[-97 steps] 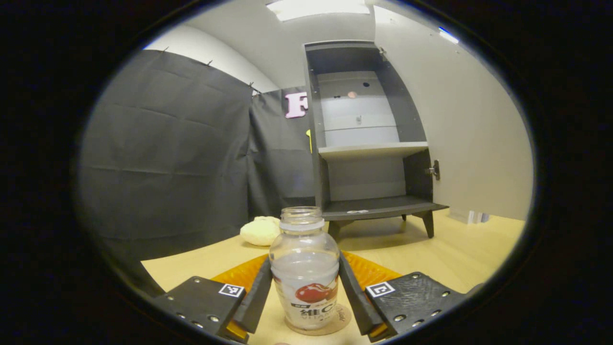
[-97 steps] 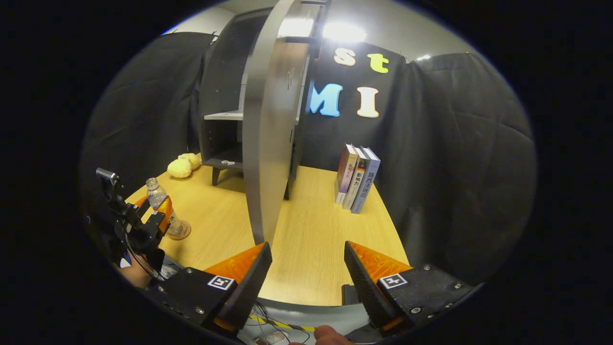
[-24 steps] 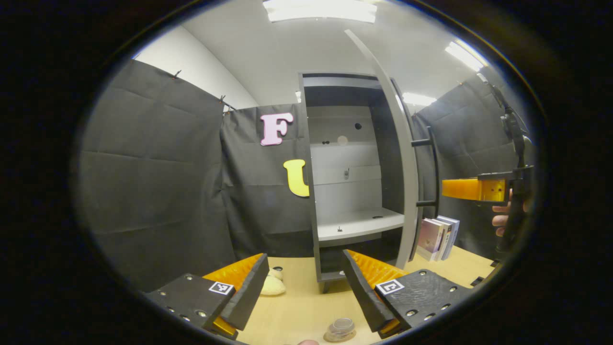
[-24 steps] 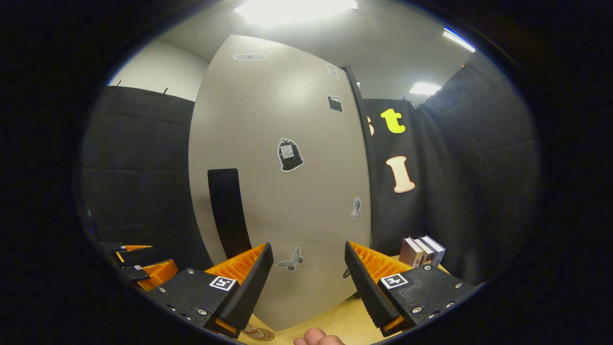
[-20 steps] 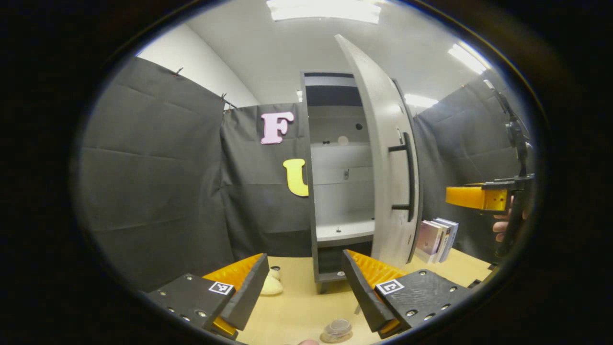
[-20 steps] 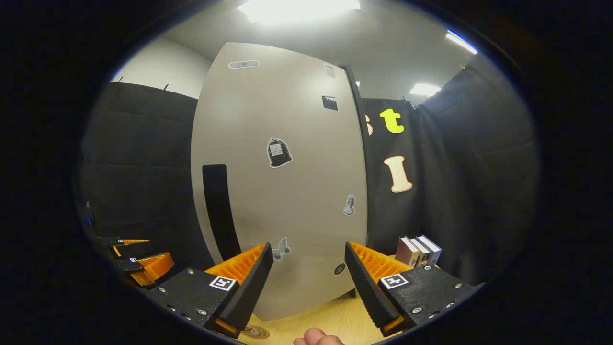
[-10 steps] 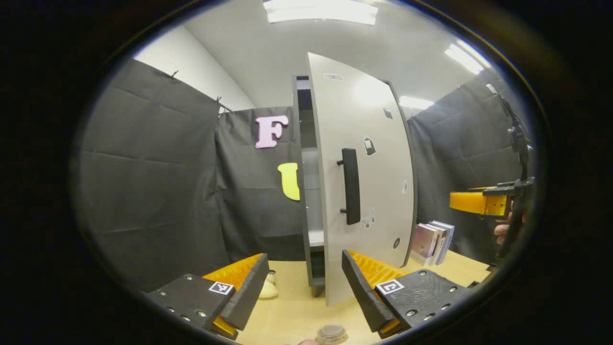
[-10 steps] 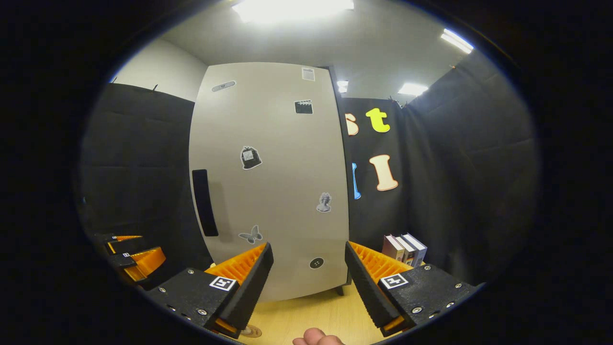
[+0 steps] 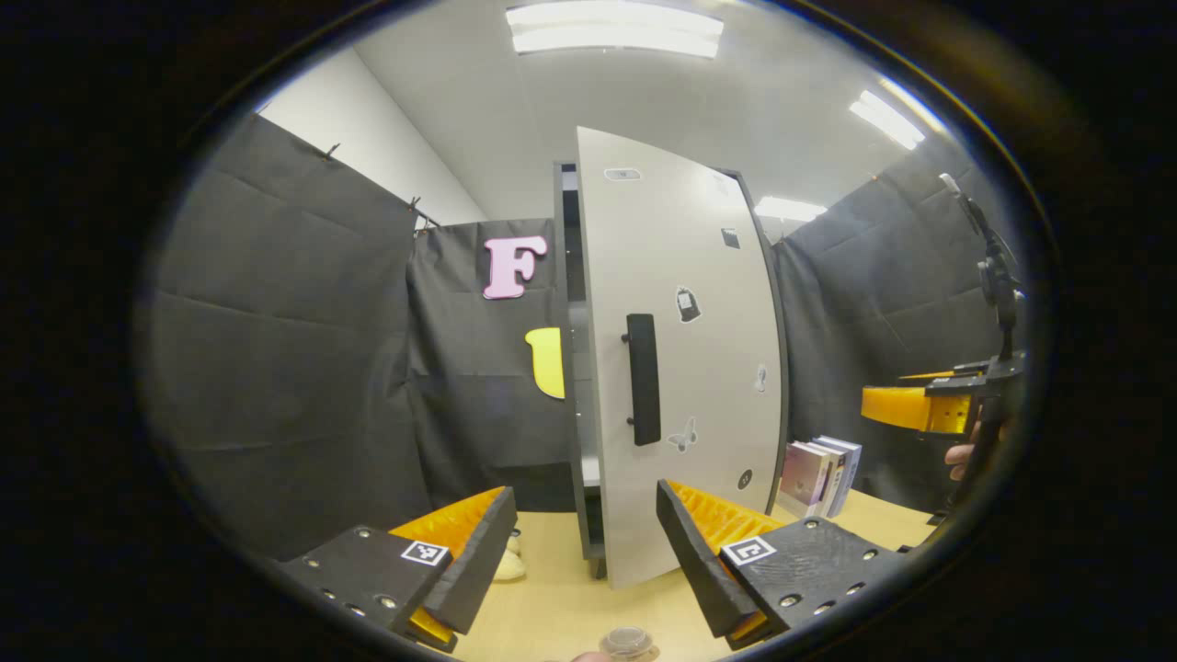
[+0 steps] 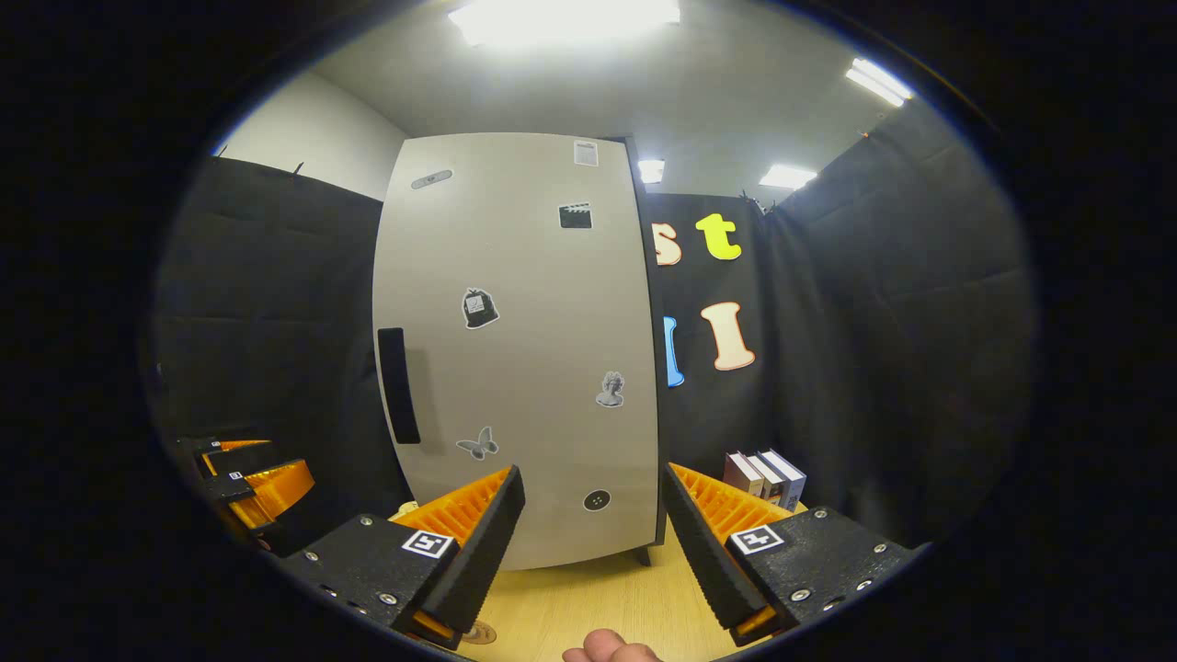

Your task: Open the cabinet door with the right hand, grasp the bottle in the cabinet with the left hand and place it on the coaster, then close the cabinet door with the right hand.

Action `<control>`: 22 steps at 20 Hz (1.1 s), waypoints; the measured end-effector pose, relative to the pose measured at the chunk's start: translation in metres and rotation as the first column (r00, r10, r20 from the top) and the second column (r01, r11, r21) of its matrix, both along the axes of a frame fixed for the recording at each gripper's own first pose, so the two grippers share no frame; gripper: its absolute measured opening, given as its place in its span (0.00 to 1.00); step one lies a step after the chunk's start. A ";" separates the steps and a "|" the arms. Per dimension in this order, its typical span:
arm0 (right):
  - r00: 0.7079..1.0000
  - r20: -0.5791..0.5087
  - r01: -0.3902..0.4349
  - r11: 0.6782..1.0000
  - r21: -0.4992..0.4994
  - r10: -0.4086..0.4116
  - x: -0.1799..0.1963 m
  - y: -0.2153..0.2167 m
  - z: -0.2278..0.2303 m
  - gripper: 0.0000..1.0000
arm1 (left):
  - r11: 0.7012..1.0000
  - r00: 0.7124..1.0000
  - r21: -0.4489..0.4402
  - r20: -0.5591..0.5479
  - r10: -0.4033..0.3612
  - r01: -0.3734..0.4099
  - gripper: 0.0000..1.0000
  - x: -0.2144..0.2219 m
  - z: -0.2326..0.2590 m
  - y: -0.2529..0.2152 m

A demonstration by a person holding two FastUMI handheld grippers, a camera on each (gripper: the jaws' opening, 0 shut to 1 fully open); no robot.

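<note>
Left gripper view: nearest is the left gripper (image 9: 584, 552), with its two fingers spread apart and nothing between them. Just below them, at the bottom edge, the open mouth of the bottle (image 9: 628, 641) is visible. It stands low on the wooden table (image 9: 561, 607), and I judge it is on the coaster, although the coaster itself is hard to see here. Farther off stands the cabinet (image 9: 572, 386), and its door (image 9: 680, 359) is almost closed but not fully: a narrow dark gap is left on the side of the handle (image 9: 643, 379). At the right edge the right gripper (image 9: 906, 405) is held up by a hand (image 9: 961, 455), apart from the door. Some books (image 9: 817, 464) stand behind, near the cloth wall.

In the right gripper view, the right gripper (image 10: 593, 542) has its fingers wide apart and empty, and the door (image 10: 524, 349) faces it. Its handle (image 10: 397, 386) is on the left side of the door.

The step in hand seems to be the last closing of the door. To do it well, I would press with the right gripper flat on the door near the handle side, far from the hinge, and push slowly until the gap is gone. A hard push may shake the cabinet, or make the door spring back. The left gripper should stay away from the bottle.
</note>
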State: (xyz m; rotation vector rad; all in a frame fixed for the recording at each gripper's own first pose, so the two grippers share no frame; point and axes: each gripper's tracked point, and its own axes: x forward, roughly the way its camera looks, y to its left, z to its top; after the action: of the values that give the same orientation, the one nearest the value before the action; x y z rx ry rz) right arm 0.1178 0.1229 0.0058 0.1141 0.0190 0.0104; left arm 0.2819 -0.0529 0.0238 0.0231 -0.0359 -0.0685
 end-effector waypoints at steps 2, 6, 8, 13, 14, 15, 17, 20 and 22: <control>1.000 0.002 0.003 1.000 -0.002 -0.003 -0.001 -0.002 0.001 0.94 | 1.000 1.000 -0.002 0.008 -0.002 0.002 0.92 0.000 0.003 -0.001; 1.000 0.005 0.006 1.000 -0.005 -0.006 -0.004 -0.003 0.000 0.93 | 1.000 1.000 0.001 0.019 -0.002 0.001 0.89 0.003 0.009 -0.002; 1.000 0.003 0.005 1.000 -0.006 -0.005 -0.005 -0.005 0.000 0.94 | 1.000 1.000 -0.003 0.018 -0.008 0.008 0.89 0.002 0.010 -0.004; 1.000 0.019 0.017 1.000 -0.004 -0.017 -0.005 -0.012 0.006 0.94 | 1.000 0.999 -0.001 0.034 -0.008 0.008 0.89 0.000 0.016 -0.007; 1.000 0.019 0.017 1.000 -0.003 -0.017 -0.005 -0.012 0.005 0.94 | 1.000 0.999 0.000 0.037 -0.008 0.008 0.89 0.000 0.016 -0.007; 1.000 0.016 0.016 1.000 -0.004 -0.016 -0.004 -0.012 0.004 0.94 | 1.000 0.999 0.003 0.040 -0.007 0.007 0.89 -0.002 0.018 -0.007; 1.000 0.009 0.013 1.000 -0.005 -0.013 -0.003 -0.013 0.001 0.94 | 1.000 0.999 0.008 0.046 -0.007 0.007 0.89 -0.001 0.018 -0.008; 1.000 0.004 0.011 1.000 -0.010 -0.011 -0.002 -0.013 -0.001 0.94 | 1.000 0.999 0.003 0.038 -0.004 0.004 0.89 0.000 0.014 -0.008; 1.000 0.006 0.011 1.000 -0.015 -0.011 -0.002 -0.015 0.000 0.94 | 1.000 0.999 -0.002 0.035 -0.007 0.007 0.89 0.001 0.014 -0.007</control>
State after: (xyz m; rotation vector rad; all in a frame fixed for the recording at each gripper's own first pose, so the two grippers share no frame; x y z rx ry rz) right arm 0.1161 0.1083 0.0058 0.0993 0.0126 -0.0005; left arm 0.2828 -0.0602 0.0378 0.0221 -0.0711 -0.0752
